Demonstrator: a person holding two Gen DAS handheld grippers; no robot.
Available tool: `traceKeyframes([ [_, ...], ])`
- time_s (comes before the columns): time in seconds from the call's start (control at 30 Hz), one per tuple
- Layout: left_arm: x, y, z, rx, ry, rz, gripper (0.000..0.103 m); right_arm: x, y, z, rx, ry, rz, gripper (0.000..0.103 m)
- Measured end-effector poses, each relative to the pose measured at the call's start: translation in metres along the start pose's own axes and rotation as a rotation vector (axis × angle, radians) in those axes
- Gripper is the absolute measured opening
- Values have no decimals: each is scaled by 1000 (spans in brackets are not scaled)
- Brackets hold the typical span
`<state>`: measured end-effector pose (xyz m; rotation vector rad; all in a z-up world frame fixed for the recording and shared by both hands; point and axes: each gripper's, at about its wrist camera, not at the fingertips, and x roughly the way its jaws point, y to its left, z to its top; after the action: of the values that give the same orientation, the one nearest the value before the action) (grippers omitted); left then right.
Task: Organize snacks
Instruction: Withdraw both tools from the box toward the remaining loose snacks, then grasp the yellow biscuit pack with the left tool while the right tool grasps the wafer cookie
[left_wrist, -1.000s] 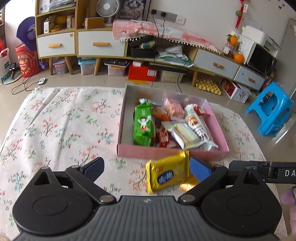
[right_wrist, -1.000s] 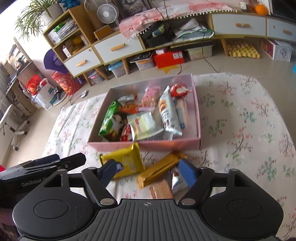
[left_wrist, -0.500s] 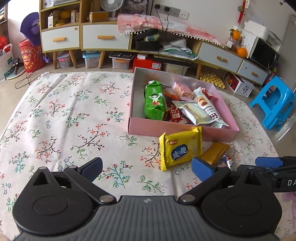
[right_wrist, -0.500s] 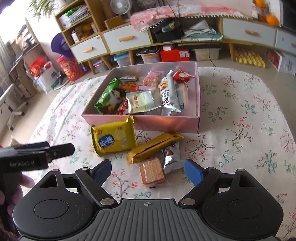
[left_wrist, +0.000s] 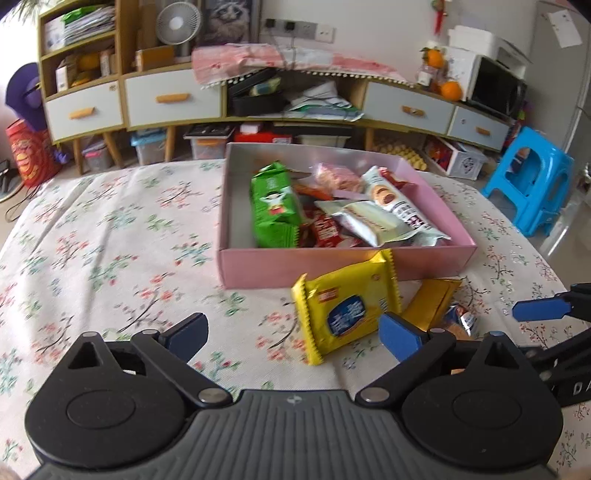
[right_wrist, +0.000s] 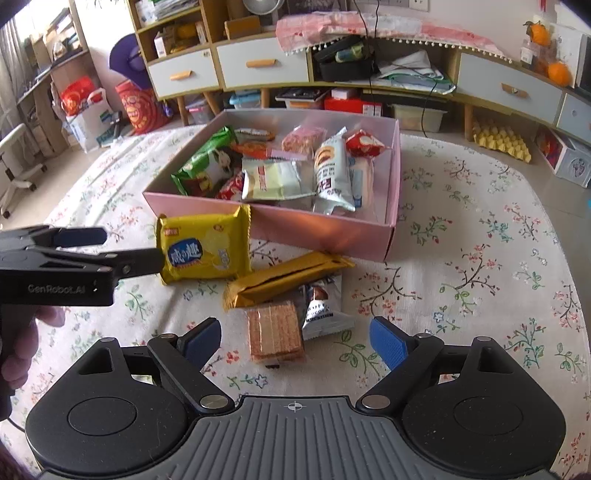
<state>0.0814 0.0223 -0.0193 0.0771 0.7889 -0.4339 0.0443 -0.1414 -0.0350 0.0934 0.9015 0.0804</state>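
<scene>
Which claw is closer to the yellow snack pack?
Left. The left claw is open right at the yellow pack's edge, one finger overlapping its corner. The right claw is open too, further back, over the wafer.

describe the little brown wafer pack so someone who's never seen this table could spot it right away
Start at the pink box on the floral tablecloth; four snacks lie loose in front of it. The wafer pack is the one farthest from the box, beside a silver packet. It alone is clear-wrapped, showing ridged tan wafers.
</scene>
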Motion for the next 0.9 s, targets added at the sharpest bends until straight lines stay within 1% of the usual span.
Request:
traceKeyframes([
  [0.07, 4, -6, 2, 20, -7, -8, 97, 3, -1, 0, 3, 13, -8, 90],
  [0.17, 9, -12, 5, 48, -5, -9, 90, 7, -4, -1, 15, 31, -30, 90],
  [0.23, 14, -13, 7, 26, 5, -9, 75, 10, -7, -2, 27, 36, -30, 90],
  [0.27, 16, -12, 8, 3, 14, -14, 70, 12, -8, -2, 31, 41, -31, 90],
  [0.33, 19, -9, 9, -47, 29, -31, 50, 15, -8, -3, 32, 48, -35, 90],
  [0.4, 22, -6, 10, -91, 46, -39, 41, 18, -7, -4, 20, 61, -37, 90],
  [0.47, 22, -2, 10, -130, 56, -49, 40, 21, -5, -5, 8, 73, -39, 90],
  [0.63, 14, 4, 8, -182, 59, -51, 29, 27, -1, -9, -17, 85, -36, 90],
  [0.8, 5, 14, 2, -225, 65, -51, 25, 33, 6, -14, -55, 105, -30, 90],
  [0.9, 1, 22, 0, -258, 74, -53, 23, 34, 9, -16, -84, 96, -41, 90],
])
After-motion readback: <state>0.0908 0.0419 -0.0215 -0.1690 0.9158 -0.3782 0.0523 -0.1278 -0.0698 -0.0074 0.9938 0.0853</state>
